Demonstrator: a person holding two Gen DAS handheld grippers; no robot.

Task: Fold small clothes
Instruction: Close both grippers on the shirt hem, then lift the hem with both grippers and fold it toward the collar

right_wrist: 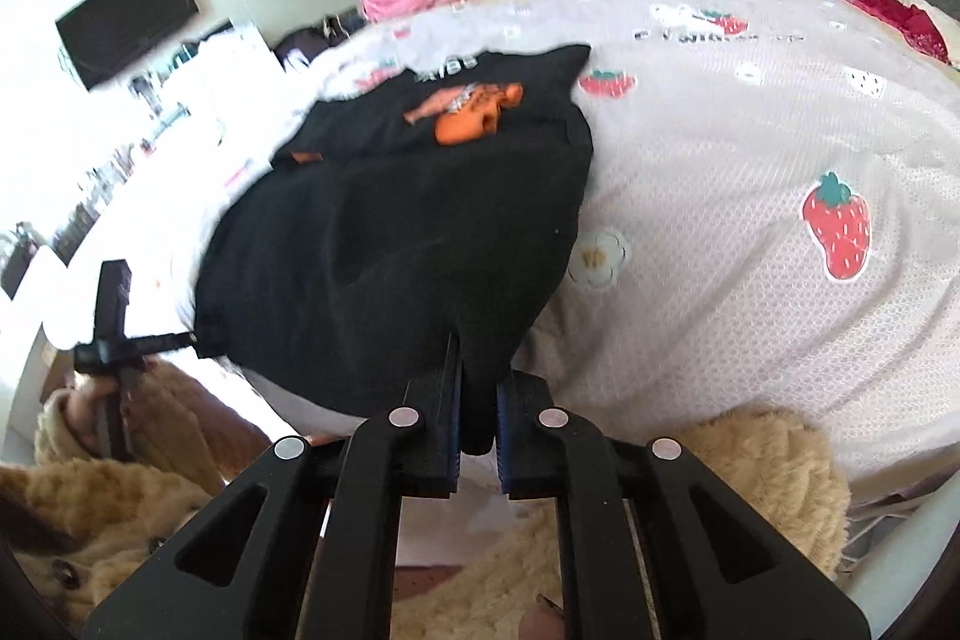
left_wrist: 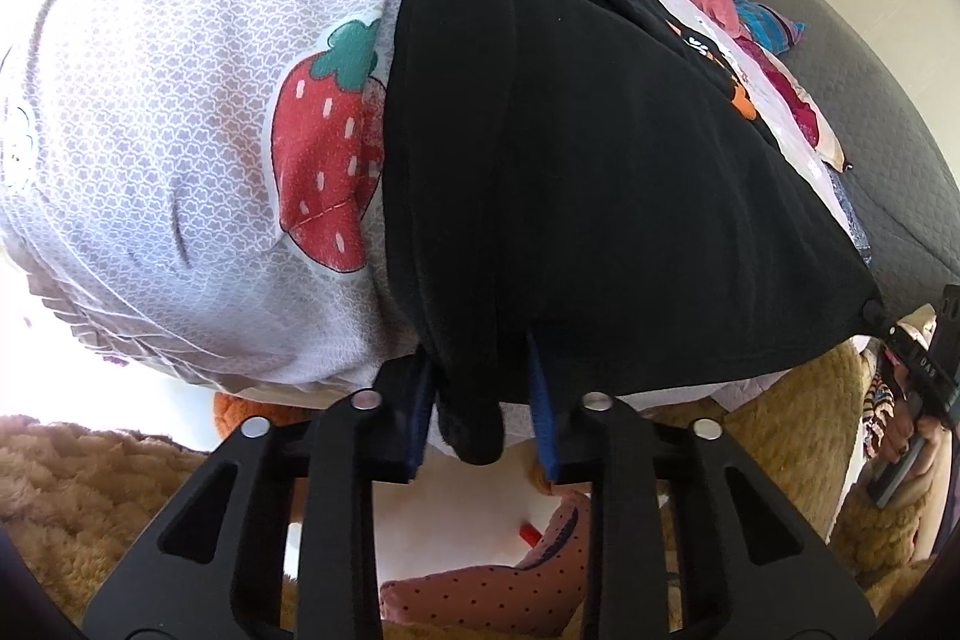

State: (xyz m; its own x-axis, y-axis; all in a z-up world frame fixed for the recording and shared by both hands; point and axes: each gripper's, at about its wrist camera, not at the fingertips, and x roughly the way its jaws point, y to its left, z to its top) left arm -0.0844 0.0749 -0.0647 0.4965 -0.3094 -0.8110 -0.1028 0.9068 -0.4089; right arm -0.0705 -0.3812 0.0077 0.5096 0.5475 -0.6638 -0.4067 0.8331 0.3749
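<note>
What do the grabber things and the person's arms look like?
Both grippers, left and right, are black with triangle cut-outs, round silver pins and blue pads on the fingers. No cables or readable markings show. The person's sleeve is fluffy tan fleece.

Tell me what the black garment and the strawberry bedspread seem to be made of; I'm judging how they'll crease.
Black garment: soft matte knit, probably cotton jersey; it drapes limply from both tongs with no sheen.
Strawberry bedspread: light woven or quilted fabric with a fine raised scale-like texture and printed motifs; the fibre cannot be told.
</note>
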